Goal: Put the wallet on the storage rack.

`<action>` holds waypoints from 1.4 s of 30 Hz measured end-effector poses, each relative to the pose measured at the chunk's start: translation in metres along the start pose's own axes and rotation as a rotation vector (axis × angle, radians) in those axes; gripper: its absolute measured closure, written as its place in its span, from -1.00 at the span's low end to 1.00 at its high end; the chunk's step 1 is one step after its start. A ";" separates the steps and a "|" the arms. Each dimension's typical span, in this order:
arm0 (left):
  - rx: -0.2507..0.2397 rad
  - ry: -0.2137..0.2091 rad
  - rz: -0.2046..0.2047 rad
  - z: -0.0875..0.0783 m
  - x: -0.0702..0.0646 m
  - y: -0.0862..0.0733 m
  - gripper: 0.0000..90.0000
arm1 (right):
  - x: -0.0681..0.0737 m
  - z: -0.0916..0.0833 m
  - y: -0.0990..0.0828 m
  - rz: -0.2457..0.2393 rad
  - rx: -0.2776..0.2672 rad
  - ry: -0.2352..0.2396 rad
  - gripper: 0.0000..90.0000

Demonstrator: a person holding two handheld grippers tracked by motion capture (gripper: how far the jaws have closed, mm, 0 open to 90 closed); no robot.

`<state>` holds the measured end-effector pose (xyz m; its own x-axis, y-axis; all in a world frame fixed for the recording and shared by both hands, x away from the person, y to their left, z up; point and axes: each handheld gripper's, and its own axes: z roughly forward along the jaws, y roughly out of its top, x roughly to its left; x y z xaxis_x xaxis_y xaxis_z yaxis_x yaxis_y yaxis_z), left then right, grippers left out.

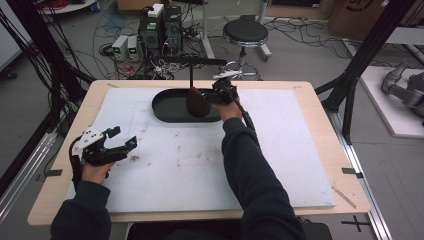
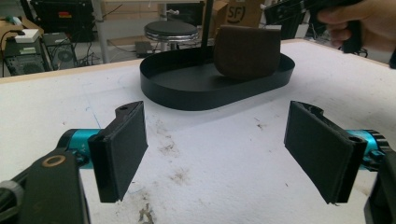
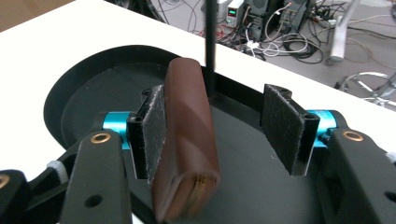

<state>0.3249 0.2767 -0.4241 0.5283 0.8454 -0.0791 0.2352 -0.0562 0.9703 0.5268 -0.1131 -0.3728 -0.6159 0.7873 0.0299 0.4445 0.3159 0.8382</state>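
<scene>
Resting against one pad of the open right gripper [image 3: 215, 133], brown case [image 3: 187, 140].

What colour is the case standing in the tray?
Dark brown, clearest in the right gripper view: the case stands in the black tray.

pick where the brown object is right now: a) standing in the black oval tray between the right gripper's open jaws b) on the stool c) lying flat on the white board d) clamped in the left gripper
a: the brown object stands in the black oval tray, with the right gripper jaws apart around it and one pad against its side.
</scene>
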 end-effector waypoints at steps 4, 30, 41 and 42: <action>0.000 -0.004 0.001 0.001 -0.001 0.000 -0.53 | -0.012 -0.022 -0.004 -0.006 -0.035 -0.008 -0.06; -0.037 -0.033 -0.015 0.006 -0.012 0.011 -0.56 | -0.046 -0.200 -0.135 -0.060 -0.098 -0.043 -0.53; -0.041 -0.017 -0.013 0.005 -0.012 0.012 -0.56 | -0.041 -0.222 -0.166 -0.075 -0.094 -0.075 -0.53; -0.041 -0.018 -0.012 0.005 -0.012 0.012 -0.56 | -0.042 -0.222 -0.168 -0.066 -0.094 -0.078 -0.53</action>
<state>0.3253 0.2638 -0.4130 0.5401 0.8363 -0.0941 0.2078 -0.0242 0.9779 0.3333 -0.3165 -0.3936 -0.5873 0.8066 -0.0664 0.3400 0.3203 0.8842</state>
